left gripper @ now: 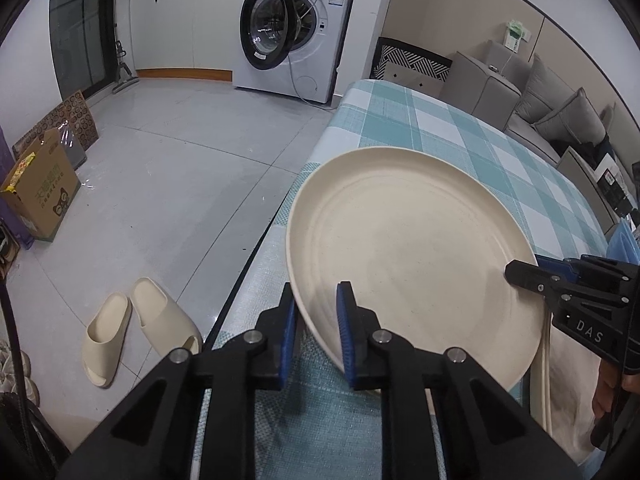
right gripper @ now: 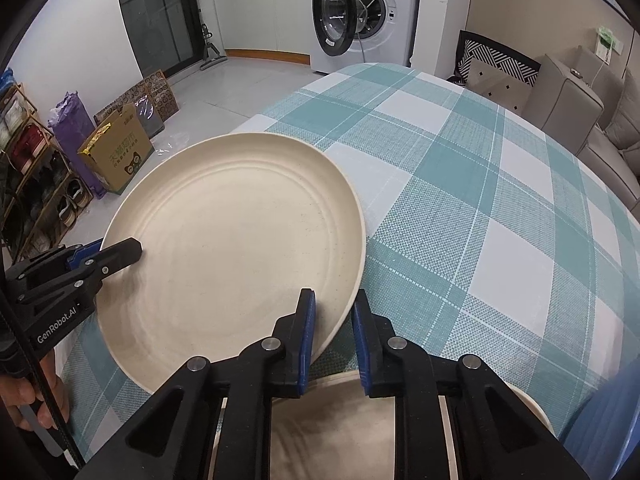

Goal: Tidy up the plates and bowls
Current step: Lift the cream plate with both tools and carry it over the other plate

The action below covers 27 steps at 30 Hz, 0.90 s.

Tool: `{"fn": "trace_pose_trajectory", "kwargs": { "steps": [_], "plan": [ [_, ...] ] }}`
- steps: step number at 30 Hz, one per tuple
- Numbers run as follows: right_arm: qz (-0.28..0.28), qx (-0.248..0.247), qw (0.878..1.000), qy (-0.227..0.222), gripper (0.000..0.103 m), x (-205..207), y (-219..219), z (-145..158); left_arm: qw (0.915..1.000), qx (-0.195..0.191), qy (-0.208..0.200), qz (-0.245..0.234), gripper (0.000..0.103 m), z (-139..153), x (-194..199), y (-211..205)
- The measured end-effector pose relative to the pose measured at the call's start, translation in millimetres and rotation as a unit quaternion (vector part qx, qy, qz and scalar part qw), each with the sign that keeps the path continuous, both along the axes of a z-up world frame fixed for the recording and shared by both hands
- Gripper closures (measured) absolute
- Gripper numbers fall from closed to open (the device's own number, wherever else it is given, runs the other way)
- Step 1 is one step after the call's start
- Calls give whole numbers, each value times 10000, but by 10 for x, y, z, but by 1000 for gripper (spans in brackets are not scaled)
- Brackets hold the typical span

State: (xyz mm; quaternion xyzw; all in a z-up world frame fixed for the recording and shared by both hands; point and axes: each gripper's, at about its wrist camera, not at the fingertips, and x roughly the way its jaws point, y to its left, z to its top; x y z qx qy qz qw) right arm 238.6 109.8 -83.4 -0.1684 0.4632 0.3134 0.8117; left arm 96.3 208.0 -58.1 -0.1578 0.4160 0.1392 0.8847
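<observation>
Left wrist view: cream plate at centre frame, tilted over the checked tabletop, near rim pinched by the left gripper. Right gripper clamped on the rim at right. Stiff, smooth, probably light (plastic-like, a guess).

Right wrist view: same plate, rim pinched by the right gripper at lower centre; left gripper nipping the opposite edge. Best held by the rim. Another dish underneath.
</observation>
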Motion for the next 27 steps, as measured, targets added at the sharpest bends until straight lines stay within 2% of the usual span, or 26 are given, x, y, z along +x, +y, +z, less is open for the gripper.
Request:
{"fn": "trace_pose_trajectory", "kwargs": {
  "steps": [15, 27],
  "plan": [
    [-2, 22, 9999, -100, 84, -14, -20, 36, 10000, -28, -55, -6, 86, 29, -29, 4],
    [-21, 213, 9996, -185, 84, -68, -123, 237, 9998, 2, -214, -43, 86, 191, -95, -60]
  ]
}}
